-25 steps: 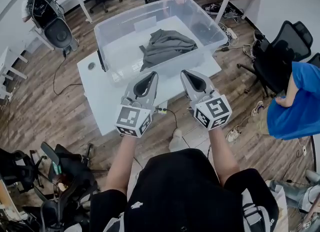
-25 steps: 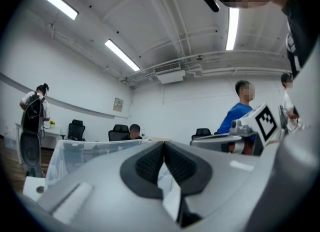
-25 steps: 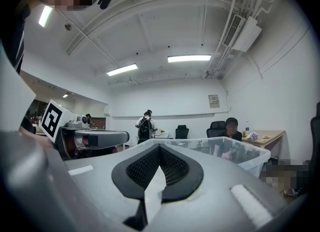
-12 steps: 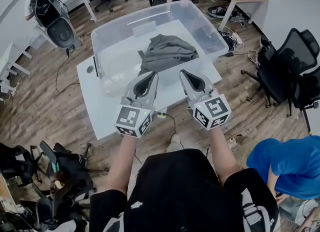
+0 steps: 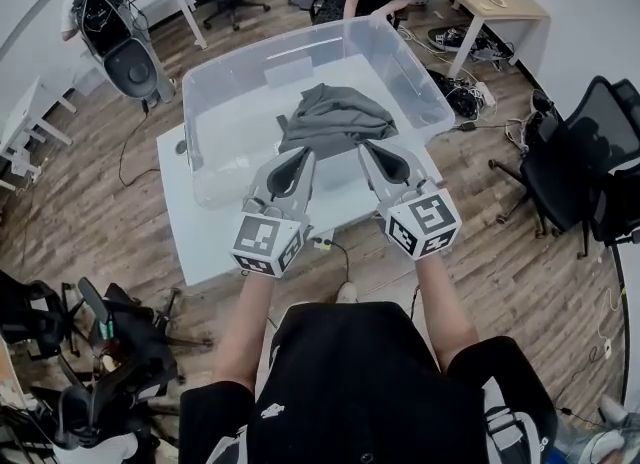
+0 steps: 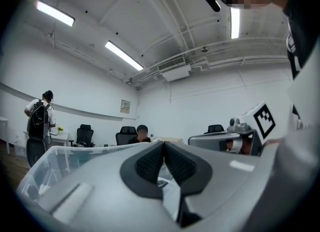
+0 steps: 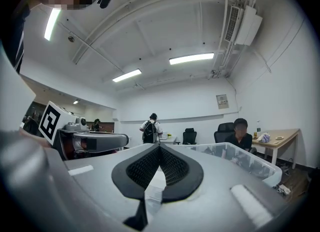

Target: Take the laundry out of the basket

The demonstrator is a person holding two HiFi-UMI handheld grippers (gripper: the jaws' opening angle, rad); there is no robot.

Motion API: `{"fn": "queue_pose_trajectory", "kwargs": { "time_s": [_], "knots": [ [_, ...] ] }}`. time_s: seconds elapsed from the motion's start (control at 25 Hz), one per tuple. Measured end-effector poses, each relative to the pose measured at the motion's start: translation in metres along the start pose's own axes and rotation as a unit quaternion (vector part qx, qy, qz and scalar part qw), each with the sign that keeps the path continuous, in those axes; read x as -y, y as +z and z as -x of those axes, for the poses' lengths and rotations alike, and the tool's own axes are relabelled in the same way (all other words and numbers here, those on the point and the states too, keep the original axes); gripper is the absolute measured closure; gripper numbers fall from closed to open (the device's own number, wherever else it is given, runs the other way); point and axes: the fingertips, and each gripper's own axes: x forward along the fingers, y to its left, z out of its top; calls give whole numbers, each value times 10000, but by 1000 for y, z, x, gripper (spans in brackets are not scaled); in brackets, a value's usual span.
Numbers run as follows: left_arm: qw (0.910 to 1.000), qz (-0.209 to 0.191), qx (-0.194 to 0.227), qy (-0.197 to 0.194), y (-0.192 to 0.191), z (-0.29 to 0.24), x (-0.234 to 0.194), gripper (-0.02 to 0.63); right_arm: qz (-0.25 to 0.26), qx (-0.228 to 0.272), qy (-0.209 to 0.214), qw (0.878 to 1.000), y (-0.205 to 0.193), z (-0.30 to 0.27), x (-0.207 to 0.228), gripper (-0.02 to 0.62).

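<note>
**A:** Both grippers had come fwd w/ us since a sec earlier, so the clear basket (image 5: 215, 167) sat closer, its near wall just ahead of the tips.

**B:** Jaws?

**A:** Left gripper (image 5: 301, 156) was pressed together, pads meeting, nothing btwn them. Right gripper (image 5: 371, 150) was the same: closed and empty. We held them level, side by side, pointing at the basket. We'd guess that was just a carrying pose for the approach, since there was nothing to grab yet.

**B:** And the laundry?

**A:** Grey garment (image 5: 335, 117) lay crumpled inside the basket, beyond both tips and a bit nearer the right gripper's line. Neither gripper was touching it. The basket stood on the white table (image 5: 200, 242), which put its rim at abt gripper height in both gripper views.

**B:** So we hadn't started the pick?

**A:** No, the garment was untouched. We judged we'd need to go up over the near wall, open at least one gripper, then drop onto the bunched folds. Soft cloth, so a pinch on a raised fold should've held. A low approach risked knocking the rim.
</note>
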Motion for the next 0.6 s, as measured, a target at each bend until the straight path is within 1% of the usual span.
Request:
{"fn": "queue_pose_trajectory", "kwargs": {
  "time_s": [0.36,0.6],
  "knots": [
    [9997,-62,-120,212,-1,-5,-7,598,-102,10,181,9998,-1,-12,11,595],
    [9997,-73,-119,184,-4,-12,-15,598,-74,-16,148,9999,-5,-21,16,595]
  ]
}}
